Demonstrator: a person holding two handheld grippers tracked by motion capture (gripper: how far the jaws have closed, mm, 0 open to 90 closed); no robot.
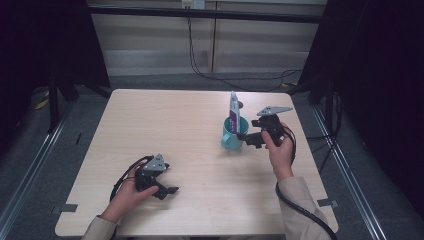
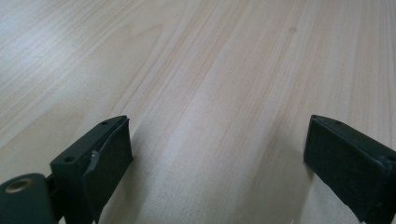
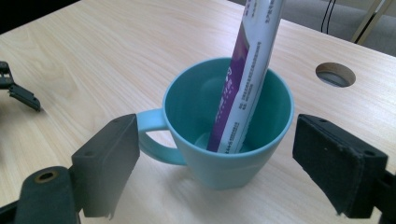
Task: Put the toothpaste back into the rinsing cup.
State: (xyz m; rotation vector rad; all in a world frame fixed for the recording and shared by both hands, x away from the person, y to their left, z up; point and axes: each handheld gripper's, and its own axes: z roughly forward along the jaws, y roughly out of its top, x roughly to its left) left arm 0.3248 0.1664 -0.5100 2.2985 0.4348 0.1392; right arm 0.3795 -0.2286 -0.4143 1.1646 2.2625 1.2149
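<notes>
A teal mug stands upright on the right half of the wooden table. A white and purple tube stands in it, leaning on the rim. In the right gripper view the mug sits just in front of the jaws, handle to the left, and the tube rises out of it. My right gripper is open beside the mug's right side, its jaws wider than the mug and not touching it. My left gripper lies low near the table's front left, open over bare wood.
A round cable hole is in the table just behind the mug. Black cables hang down past the table's far edge. Dark frame posts stand at both sides. The left gripper shows far off on the table.
</notes>
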